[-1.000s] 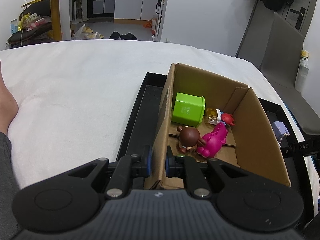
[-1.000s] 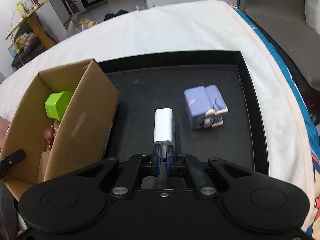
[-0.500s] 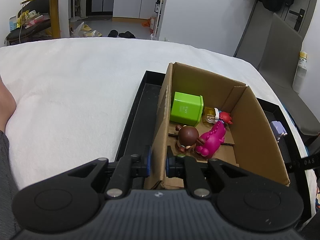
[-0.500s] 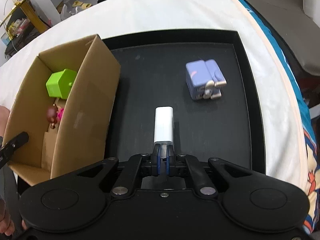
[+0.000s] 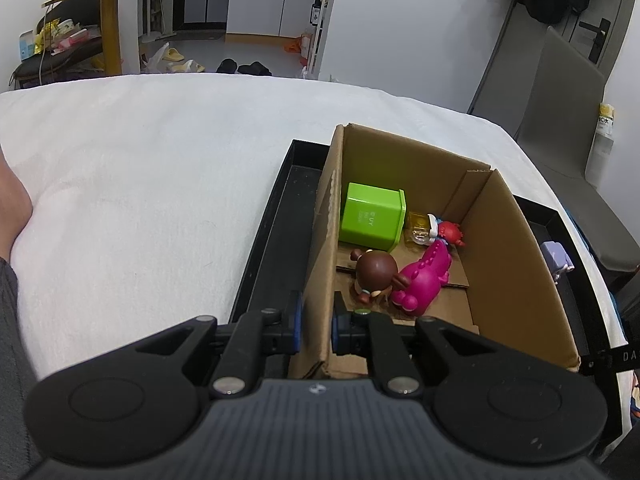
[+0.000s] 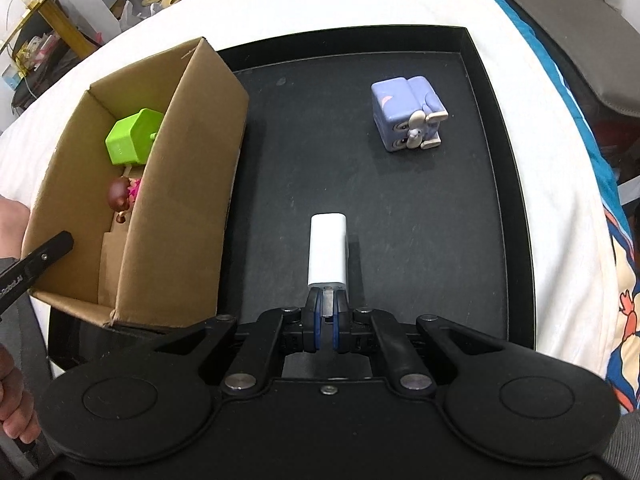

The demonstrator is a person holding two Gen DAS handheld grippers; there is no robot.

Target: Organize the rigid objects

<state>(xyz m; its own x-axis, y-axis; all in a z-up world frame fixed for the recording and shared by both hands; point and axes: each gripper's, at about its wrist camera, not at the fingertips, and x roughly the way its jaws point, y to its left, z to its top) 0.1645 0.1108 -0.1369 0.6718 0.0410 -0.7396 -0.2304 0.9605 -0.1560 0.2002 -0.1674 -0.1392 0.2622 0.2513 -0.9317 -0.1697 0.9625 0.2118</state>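
A white blanket [image 5: 160,184] is covering the bed; slippers [image 5: 176,56] are lying on the floor beyond, near a yellow-edged shelf [image 5: 108,0].

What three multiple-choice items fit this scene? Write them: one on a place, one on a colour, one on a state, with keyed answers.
1. Where does the purple cube toy sit?
A. on the black tray
B. inside the cardboard box
C. on the white bedding

2. What colour is the cube-shaped box inside the cardboard box?
A. red
B. green
C. blue

3. What is the right gripper doing?
A. open above the tray
B. shut on nothing
C. shut on the white block

Answers: 1 A, it rests on the tray's dark floor, apart from the box. 2 B, it is bright green beside the toys. 3 C, the fingers pinch the block's near end.
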